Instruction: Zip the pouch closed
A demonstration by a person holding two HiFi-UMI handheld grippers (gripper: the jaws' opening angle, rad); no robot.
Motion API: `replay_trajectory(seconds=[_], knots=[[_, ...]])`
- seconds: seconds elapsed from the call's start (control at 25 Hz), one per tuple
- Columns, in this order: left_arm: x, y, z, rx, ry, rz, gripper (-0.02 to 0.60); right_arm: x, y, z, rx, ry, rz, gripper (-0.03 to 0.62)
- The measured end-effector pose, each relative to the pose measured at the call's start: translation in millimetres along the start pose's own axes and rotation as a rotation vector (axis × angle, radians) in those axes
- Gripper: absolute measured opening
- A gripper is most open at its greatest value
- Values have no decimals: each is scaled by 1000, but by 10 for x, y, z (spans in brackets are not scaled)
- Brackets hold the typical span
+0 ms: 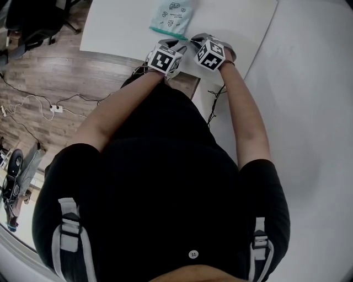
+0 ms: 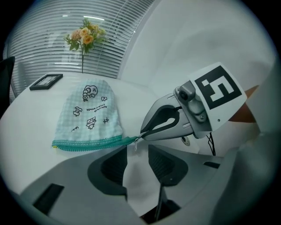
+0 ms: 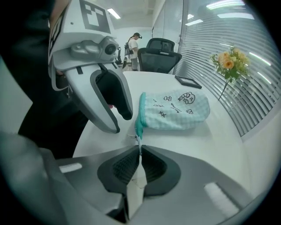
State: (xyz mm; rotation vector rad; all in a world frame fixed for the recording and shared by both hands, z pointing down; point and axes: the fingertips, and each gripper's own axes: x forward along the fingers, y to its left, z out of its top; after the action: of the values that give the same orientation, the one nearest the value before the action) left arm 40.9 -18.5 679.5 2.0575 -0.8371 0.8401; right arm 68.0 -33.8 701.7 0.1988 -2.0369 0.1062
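- Head view: the pouch [image 1: 172, 15], pale checked cloth with a teal edge, lies flat on the white table [image 1: 237, 22], close to its near edge. The left gripper [image 1: 177, 48] and the right gripper [image 1: 194, 39] point steeply down at the pouch's near edge, their 2 marker cubes side by side.
- Left gripper view: this gripper's 2 jaws stand partly apart with only bare table between the pads, so it holds nothing. Just ahead of them the teal zip [image 2: 88, 143] runs along the pouch's near edge. At its right end the right gripper's tip nips the zip tail [image 2: 135, 140]. Flowers [image 2: 85, 37] and a dark frame [image 2: 46, 81] stand beyond the pouch.
- Right gripper view: this gripper's pads are pressed together on the zip tail, and the pouch stretches away from them. The left gripper hangs just left of the zip edge; I cannot tell whether it touches. An office chair [image 3: 160, 50] and a person [image 3: 133, 46] are in the background.
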Motion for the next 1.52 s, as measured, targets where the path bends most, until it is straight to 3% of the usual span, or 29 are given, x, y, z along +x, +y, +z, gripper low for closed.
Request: replay_trajectory(seconds=[0.48,0.84,1.52], knots=[[191,90,-70,4,69,22,119,-65,16,144,59,-65,17,23],[223,105,-26,2,60,53,15,-66,75,180,54,-74,29,23],[259,74,-8,29,89,59,10,-87,64,94,48,-38,2,20]])
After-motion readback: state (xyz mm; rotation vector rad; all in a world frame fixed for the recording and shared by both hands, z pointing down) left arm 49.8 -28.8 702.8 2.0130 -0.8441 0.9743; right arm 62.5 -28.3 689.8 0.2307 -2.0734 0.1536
